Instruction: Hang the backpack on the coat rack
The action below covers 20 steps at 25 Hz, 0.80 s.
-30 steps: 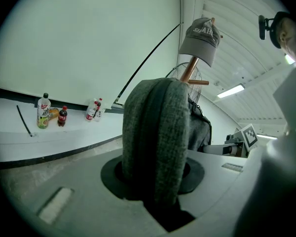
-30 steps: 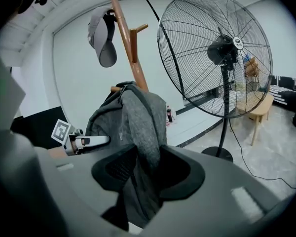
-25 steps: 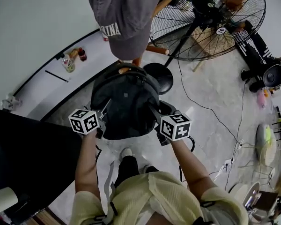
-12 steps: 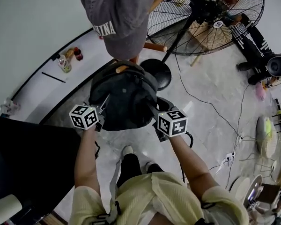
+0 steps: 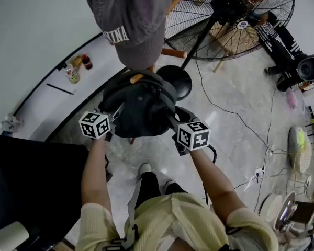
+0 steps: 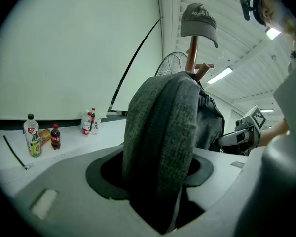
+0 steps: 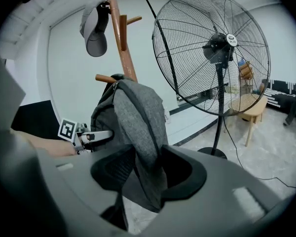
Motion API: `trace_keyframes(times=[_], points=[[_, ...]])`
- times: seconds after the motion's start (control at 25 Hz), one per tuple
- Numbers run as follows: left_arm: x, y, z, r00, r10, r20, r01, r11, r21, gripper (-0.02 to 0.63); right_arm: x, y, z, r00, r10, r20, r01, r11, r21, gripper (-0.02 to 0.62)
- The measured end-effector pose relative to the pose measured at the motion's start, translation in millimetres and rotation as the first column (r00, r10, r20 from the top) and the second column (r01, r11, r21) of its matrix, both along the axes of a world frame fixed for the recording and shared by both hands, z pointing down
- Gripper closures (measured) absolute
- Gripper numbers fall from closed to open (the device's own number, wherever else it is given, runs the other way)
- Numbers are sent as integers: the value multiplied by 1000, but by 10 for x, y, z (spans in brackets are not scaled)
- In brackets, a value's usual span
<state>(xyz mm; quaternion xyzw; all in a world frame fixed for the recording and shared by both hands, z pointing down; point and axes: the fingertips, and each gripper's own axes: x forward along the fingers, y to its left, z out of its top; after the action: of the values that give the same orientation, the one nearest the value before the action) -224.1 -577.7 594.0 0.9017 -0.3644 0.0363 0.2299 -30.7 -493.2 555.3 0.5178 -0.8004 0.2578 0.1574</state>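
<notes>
While right gripper [image 7: 148,177] fingers clamp one backpack [image 5: 141,111] strap, left gripper [image 6: 155,181] fingers have just been opening around another.

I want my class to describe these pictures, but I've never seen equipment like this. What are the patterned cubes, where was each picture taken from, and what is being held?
There is no robot here. A person holds a two-jaw gripper in each hand, and the patterned cubes are parts of those grippers. The head view looks down from the person's head. It shows the left gripper and the right gripper at a grey backpack beside a wooden coat rack that bears a cap. The other two views look along each gripper's own jaws. The left jaws have just been opening, with a wide grey strap loose between them. The right jaws are closed on a grey strap fold. On the floor stand a big fan and some bottles.
</notes>
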Motion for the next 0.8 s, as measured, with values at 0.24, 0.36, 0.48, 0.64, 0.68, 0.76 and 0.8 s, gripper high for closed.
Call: trace_keyframes(times=[0.24,0.36,0.48,0.64,0.68,0.76,0.8], points=[[-82,-80,-10,1000,-26,14,26,1000,-14,319,57,-44,-31,1000,14,-20,-14,1000,27,419],[-129,-81,5,998,-31,58,31,999,-11,298,61,-45,-41,999,19,-31,-18,999,44,419],[-171,-22,13,994,-35,101,35,999,-1,290,46,-25,-88,999,17,-41,-14,997,71,437],[-319,39,-38,989,-86,117,86,996,8,290,-16,27,-164,999,-22,-41,26,995,94,437],[-351,61,-59,988,-102,117,102,995,9,290,-32,48,-181,998,-34,-43,38,994,99,436],[-402,127,-108,985,-132,107,132,991,9,290,-62,95,-215,998,-53,-41,57,992,110,436],[-416,169,-135,985,-144,93,145,989,3,290,-69,115,-236,998,-59,-37,63,991,115,436]])
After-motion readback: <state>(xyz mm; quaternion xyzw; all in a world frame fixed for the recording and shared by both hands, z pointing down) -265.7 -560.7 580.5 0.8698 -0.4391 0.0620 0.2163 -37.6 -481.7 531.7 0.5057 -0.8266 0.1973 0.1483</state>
